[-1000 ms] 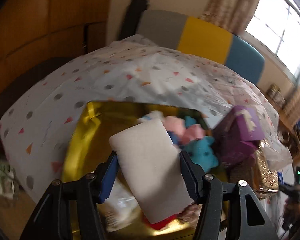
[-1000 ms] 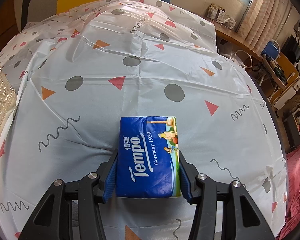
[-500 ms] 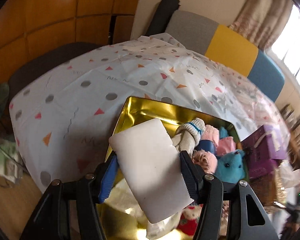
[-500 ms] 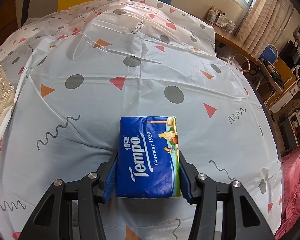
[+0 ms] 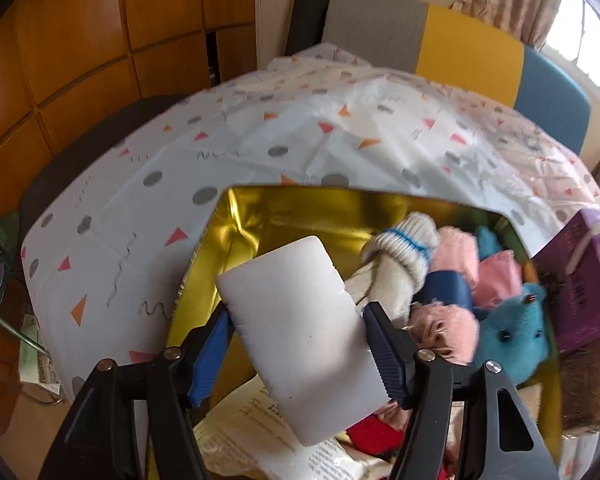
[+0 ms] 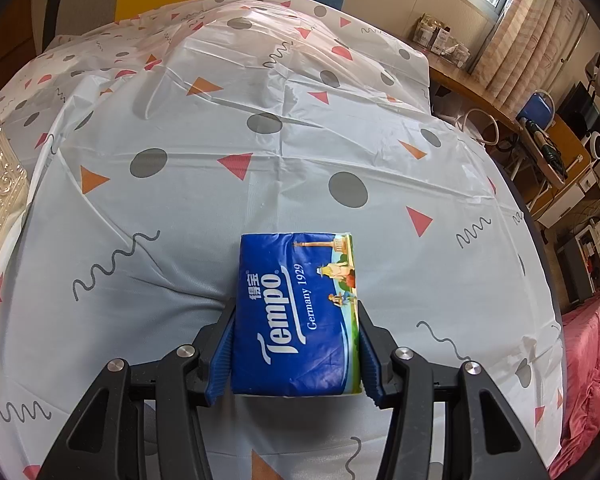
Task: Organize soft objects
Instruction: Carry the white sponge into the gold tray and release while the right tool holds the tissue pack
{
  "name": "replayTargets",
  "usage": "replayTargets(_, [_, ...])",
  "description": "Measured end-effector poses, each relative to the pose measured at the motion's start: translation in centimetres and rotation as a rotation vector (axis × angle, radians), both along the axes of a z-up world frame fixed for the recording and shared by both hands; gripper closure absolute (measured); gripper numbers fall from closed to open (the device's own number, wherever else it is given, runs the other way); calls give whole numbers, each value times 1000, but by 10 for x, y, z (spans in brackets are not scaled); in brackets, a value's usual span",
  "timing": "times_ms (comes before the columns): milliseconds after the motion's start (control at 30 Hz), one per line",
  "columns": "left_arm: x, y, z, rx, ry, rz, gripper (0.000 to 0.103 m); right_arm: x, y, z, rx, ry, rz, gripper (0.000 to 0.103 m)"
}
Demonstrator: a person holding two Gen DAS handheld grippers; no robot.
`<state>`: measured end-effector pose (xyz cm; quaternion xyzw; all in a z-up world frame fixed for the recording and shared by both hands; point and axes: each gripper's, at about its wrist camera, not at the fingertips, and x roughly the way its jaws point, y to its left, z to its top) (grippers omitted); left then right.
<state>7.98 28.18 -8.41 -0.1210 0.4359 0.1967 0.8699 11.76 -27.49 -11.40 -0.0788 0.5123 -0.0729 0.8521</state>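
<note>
Between its 2 fingers the left gripper (image 5: 298,344) clamps a white sponge (image 5: 296,332) over the gold box (image 5: 260,216) of plush toys (image 5: 508,336); the right gripper (image 6: 294,350) squeezes a blue tissue pack (image 6: 296,312) above the patterned tablecloth (image 6: 260,128).

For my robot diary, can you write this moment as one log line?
left gripper: holds white sponge over gold box | right gripper: holds Tempo tissue pack
</note>
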Motion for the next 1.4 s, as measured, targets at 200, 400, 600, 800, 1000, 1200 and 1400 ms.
replayTargets(200, [-8, 1, -9, 2, 11, 24, 22, 0, 0, 0, -1, 0, -1, 51])
replayTargets(400, [-27, -5, 1, 25, -31, 20, 20, 0, 0, 0, -2, 0, -1, 51])
replayTargets(600, [-47, -16, 18, 50, -82, 4, 17, 0, 0, 0, -3, 0, -2, 51])
replayTargets(800, [-62, -27, 28, 50, -103, -2, 14, 0, 0, 0, -7, 0, -5, 51])
replayTargets(1000, [-75, -35, 30, 46, -105, -20, 14, -1, 2, 0, -10, -2, -16, 51])
replayTargets(1200, [-84, -40, 31, 54, -112, -34, 14, 1, -1, 0, 16, 8, -46, 51])
replayTargets(1400, [-89, -42, 34, 47, -127, -52, 14, 7, -9, 1, 62, 40, -95, 51])
